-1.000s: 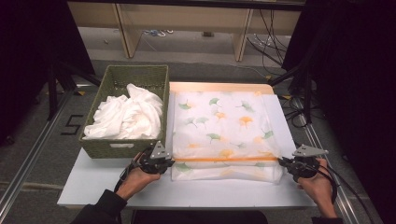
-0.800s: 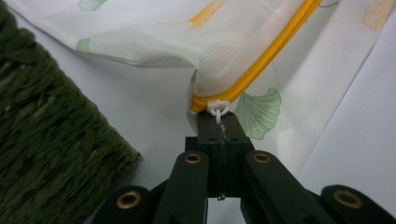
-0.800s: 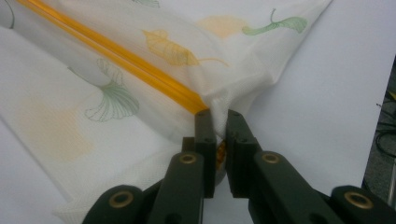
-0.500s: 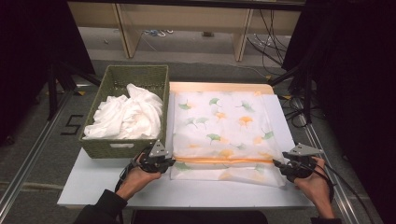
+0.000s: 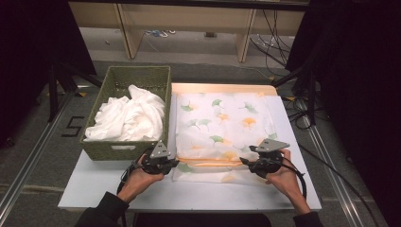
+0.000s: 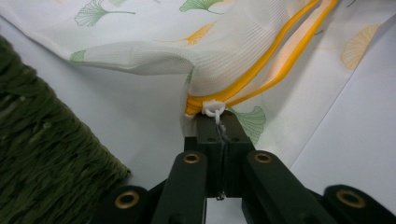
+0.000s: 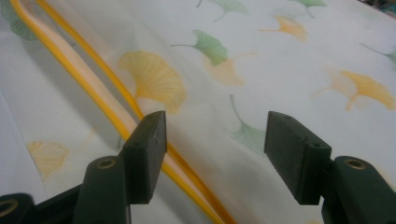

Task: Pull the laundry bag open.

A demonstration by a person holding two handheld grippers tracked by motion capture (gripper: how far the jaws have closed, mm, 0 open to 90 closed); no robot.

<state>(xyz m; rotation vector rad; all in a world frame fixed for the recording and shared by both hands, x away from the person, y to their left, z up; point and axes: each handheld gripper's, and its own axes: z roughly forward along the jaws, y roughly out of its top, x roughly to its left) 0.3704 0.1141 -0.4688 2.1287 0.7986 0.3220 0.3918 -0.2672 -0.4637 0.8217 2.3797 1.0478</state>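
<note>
Zipper [image 5: 208,163] runs crosswise between left tool [image 5: 171,164] and right tool [image 5: 246,162].

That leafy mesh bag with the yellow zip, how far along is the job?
The zipper already gapes open. In hand: the left gripper pinches the white zip pull, while the right gripper hovers open over the bag. Probably left: the white laundry sits in the basket.

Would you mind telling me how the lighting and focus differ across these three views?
High view: the table is lit while the surroundings fall into darkness, and detail is soft. Left gripper view: the zipper pull is sharp, the green basket blurred. Right gripper view: the right tool is soft at the bottom, and the leaf-print bag blurs with distance.
</note>
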